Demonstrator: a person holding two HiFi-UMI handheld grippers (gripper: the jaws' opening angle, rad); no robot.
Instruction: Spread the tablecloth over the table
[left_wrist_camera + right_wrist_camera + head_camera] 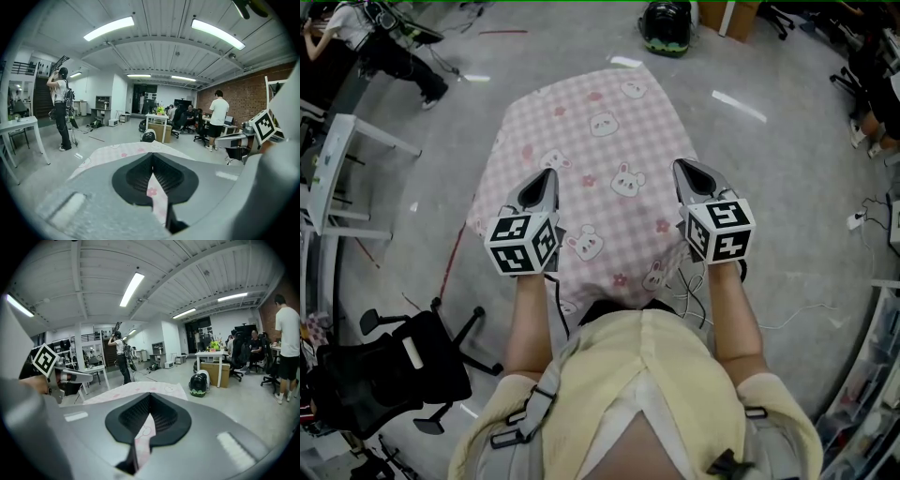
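Observation:
A pink checked tablecloth (591, 131) with animal prints stretches away from me, flat on top, its left edge hanging down; whatever lies under it is hidden. My left gripper (550, 174) is shut on the cloth's near left edge, and my right gripper (680, 166) is shut on its near right edge. In the left gripper view a strip of tablecloth (158, 199) is pinched between the shut left gripper (152, 169). The right gripper view shows the same, a fold of tablecloth (142, 442) held in the right gripper (149, 409).
A black office chair (394, 361) stands at my left and a white table (337, 159) further left. A black bag (666, 26) lies on the floor beyond the cloth. Cables (806, 314) run at the right. Several people stand or sit around the room.

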